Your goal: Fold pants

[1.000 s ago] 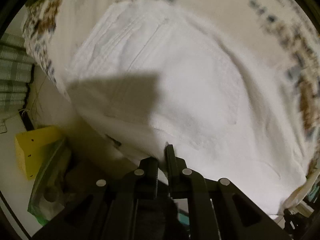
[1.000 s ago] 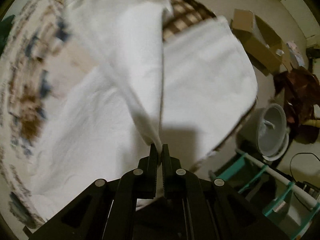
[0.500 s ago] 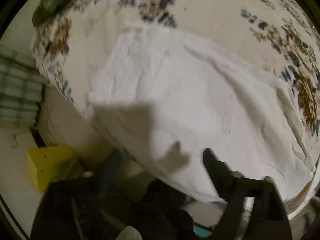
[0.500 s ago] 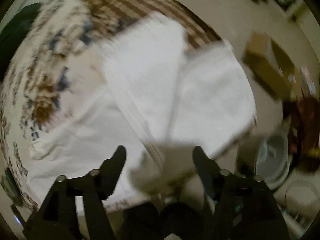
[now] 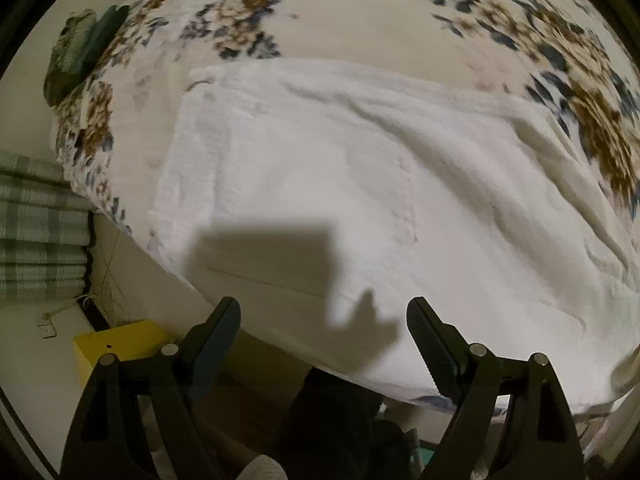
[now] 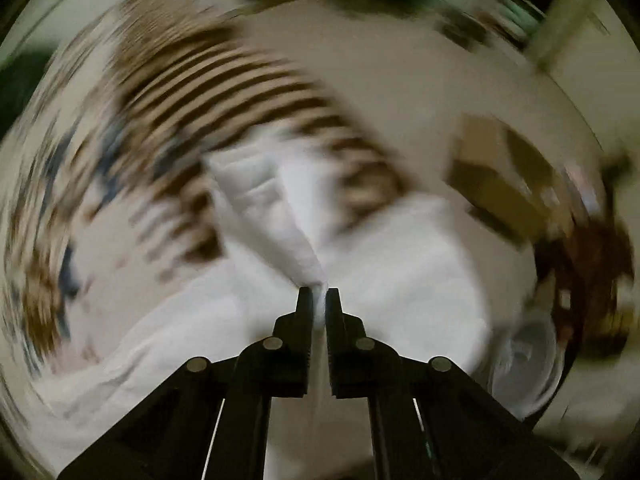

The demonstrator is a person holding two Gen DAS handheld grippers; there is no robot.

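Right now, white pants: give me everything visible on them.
The white pants look like soft, textured cotton, lying spread and wrinkled on the floral bedspread, reaching its near edge. A stitched seam, possibly a pocket edge, runs down the middle. The left gripper hovers open over the near hem, casting a shadow, touching nothing. The right gripper is clamped on a pinched fold, lifting it into a ridge; that view is motion-blurred.

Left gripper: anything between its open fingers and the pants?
Nothing but its own shadow; the left gripper hovers open over the white pants, left wrist view.
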